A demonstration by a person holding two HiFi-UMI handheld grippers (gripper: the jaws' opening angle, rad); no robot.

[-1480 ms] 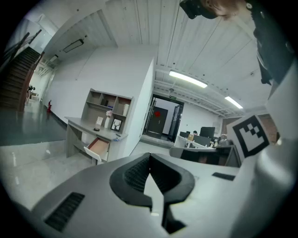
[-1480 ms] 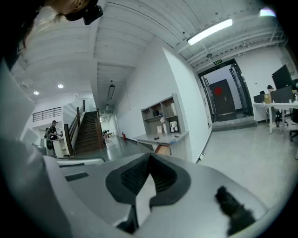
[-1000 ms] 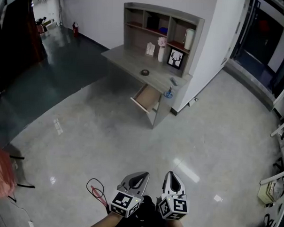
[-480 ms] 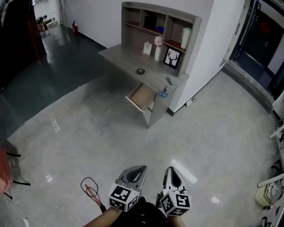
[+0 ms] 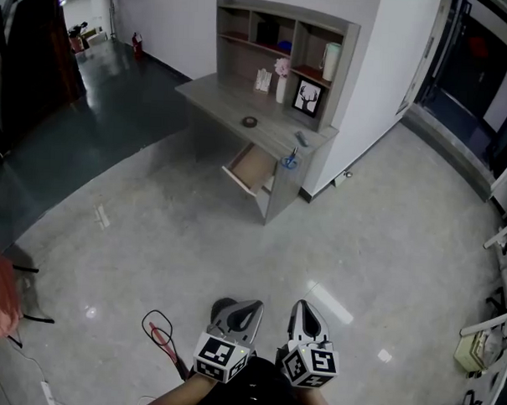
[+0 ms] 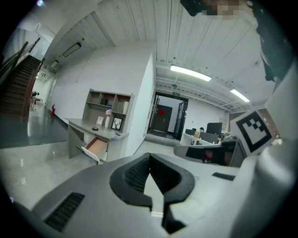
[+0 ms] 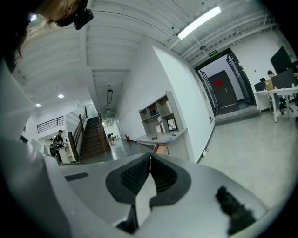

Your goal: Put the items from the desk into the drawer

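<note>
Low at the left of the head view, a thin red-and-black cable (image 5: 158, 334) lies looped on the glossy grey floor (image 5: 135, 226). Just right of it, the left hand-held gripper (image 5: 251, 306) points forward over the floor. Its own view shows the black ribbed pads (image 6: 136, 174) shut tip to tip, with nothing between them.

Far ahead, well apart from both grippers, a grey wooden tabletop (image 5: 224, 100) stands against a white wall, with an open-shelved grey hutch (image 5: 244, 25) on its back edge. Along the foot of the hutch, from left to right, stand a small white card (image 5: 262, 79), a white vase with pink flowers (image 5: 281, 83) and a black-framed deer picture (image 5: 307, 98).

Nearer the front, a dark round roll (image 5: 250, 121) lies flat on the bare wood. To its right lies a small grey oblong object (image 5: 301, 139). At the right front corner sits a small blue object (image 5: 289, 161), too small to make out; I cannot tell whether it rests on the edge or hangs beside it.

Under the tabletop a drawer (image 5: 253, 166) is pulled out, with a white front and a pale brown inside.

Right of the first gripper, the right hand-held gripper (image 5: 303, 306) points the same way, its jaws also pressed together on nothing.
</note>
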